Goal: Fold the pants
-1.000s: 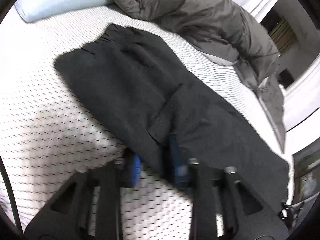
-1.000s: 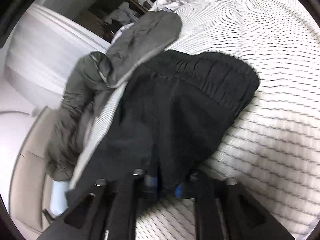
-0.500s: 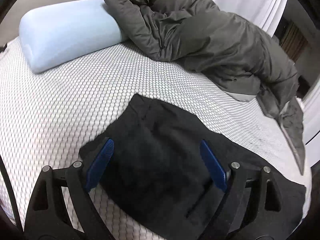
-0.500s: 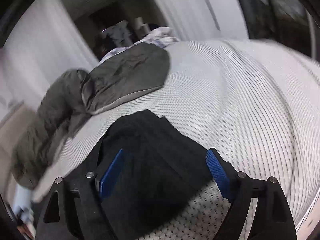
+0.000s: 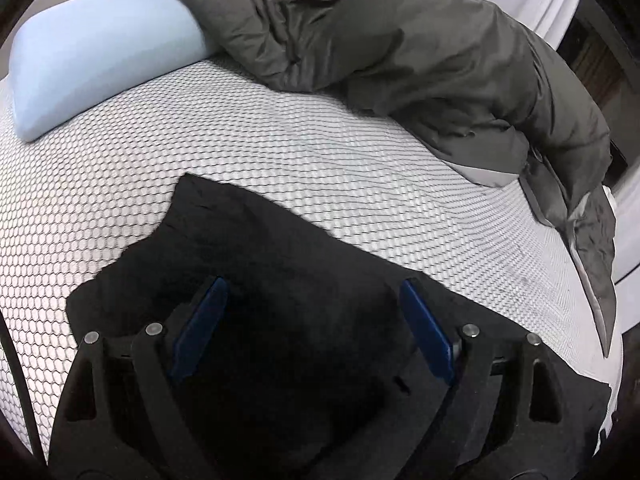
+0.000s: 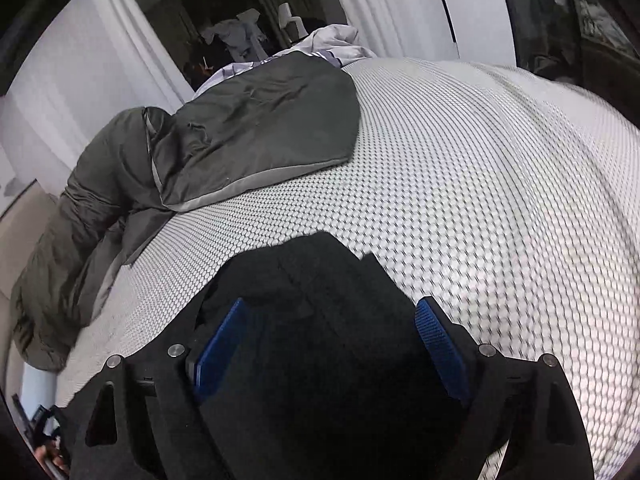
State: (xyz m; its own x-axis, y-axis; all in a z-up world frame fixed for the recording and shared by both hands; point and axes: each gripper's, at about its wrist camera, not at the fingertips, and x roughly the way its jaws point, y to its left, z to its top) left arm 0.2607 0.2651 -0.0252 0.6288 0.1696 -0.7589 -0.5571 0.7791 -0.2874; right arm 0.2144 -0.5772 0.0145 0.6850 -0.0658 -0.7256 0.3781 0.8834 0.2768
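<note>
Black pants (image 5: 256, 264) lie folded on the white mesh-patterned mattress (image 5: 120, 184). In the left wrist view my left gripper (image 5: 312, 300) hovers over them, its blue pads (image 5: 200, 328) spread wide and touching no cloth. The right wrist view shows the same pants (image 6: 316, 280) from the other end. My right gripper (image 6: 330, 316) is above them, open, with its blue pads (image 6: 440, 344) far apart and nothing gripped.
A crumpled dark grey duvet (image 5: 400, 48) lies along the far side of the mattress, also the duvet (image 6: 240, 140) in the right view. A light blue pillow (image 5: 92, 48) rests at the far left. White curtains (image 6: 400, 8) hang beyond the bed.
Both grippers held the pants' cloth a second ago. They have since opened, let go and drawn back and up; the pants now lie flat on the mattress.
</note>
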